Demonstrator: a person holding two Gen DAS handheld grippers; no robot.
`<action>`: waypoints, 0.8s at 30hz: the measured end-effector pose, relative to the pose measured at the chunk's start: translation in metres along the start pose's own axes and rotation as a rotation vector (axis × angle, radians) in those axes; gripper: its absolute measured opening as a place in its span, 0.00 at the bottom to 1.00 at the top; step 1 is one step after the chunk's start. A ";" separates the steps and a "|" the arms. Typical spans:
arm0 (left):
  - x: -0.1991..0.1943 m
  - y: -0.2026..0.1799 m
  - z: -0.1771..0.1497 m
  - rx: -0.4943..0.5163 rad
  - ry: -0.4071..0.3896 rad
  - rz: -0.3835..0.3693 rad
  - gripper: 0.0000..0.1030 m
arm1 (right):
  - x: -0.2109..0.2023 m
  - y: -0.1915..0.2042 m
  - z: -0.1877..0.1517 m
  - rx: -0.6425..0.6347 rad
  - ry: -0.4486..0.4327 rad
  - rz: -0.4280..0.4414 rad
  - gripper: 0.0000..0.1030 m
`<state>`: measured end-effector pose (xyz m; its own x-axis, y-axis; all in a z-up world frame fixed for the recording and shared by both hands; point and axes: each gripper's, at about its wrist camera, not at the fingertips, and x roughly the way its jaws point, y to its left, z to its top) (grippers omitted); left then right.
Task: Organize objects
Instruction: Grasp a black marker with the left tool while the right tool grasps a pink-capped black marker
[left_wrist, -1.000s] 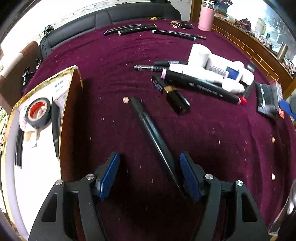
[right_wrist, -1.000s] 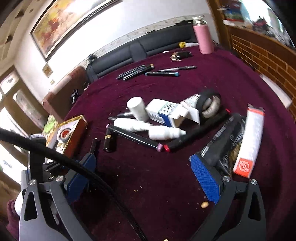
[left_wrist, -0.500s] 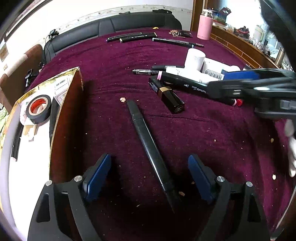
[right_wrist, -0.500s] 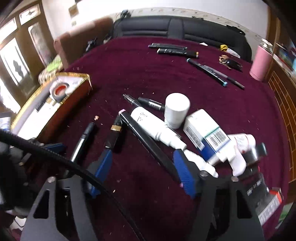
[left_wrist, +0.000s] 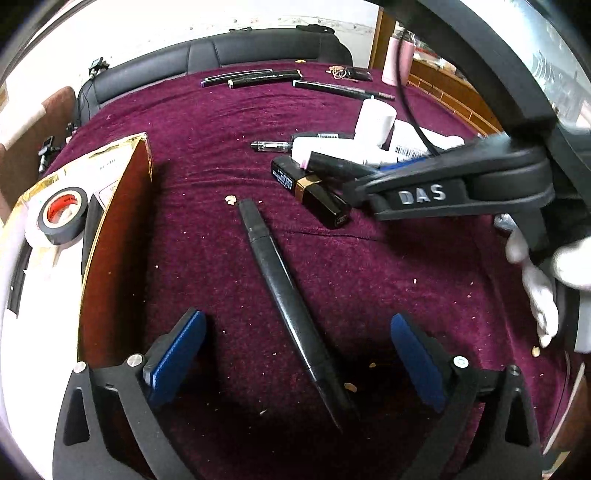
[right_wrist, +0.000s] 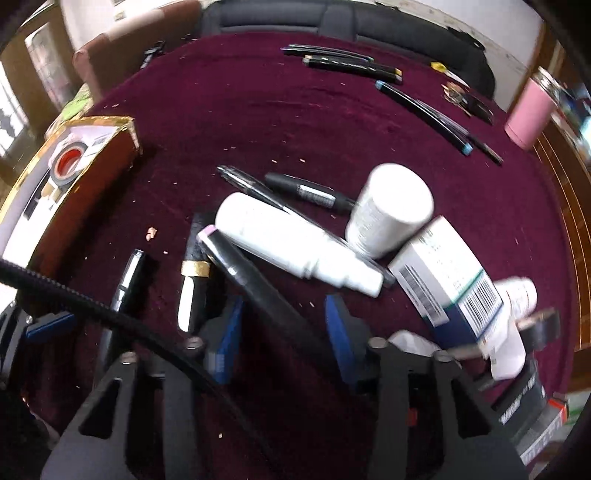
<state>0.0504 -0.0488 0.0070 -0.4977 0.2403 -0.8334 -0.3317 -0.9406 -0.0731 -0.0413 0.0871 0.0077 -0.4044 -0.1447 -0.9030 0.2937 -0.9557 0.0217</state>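
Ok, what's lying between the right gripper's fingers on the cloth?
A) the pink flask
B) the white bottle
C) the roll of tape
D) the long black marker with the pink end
D: in the right wrist view the black marker runs between the closing jaws of the right gripper; the white bottle lies beyond them.

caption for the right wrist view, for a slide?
Right gripper closing around a black marker amid clutter on a maroon cloth.
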 end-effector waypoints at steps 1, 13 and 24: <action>-0.001 0.004 0.000 -0.016 -0.007 -0.021 0.95 | -0.003 -0.004 -0.003 0.028 0.005 0.015 0.32; 0.016 -0.011 0.015 0.050 0.039 0.079 0.99 | -0.034 -0.028 -0.061 0.127 0.010 0.089 0.30; 0.010 -0.010 0.020 0.074 -0.040 0.027 0.17 | -0.026 -0.011 -0.041 -0.009 -0.033 -0.034 0.31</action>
<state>0.0326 -0.0323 0.0106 -0.5381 0.2258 -0.8121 -0.3755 -0.9268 -0.0089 0.0015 0.1124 0.0134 -0.4428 -0.1213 -0.8884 0.2870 -0.9579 -0.0123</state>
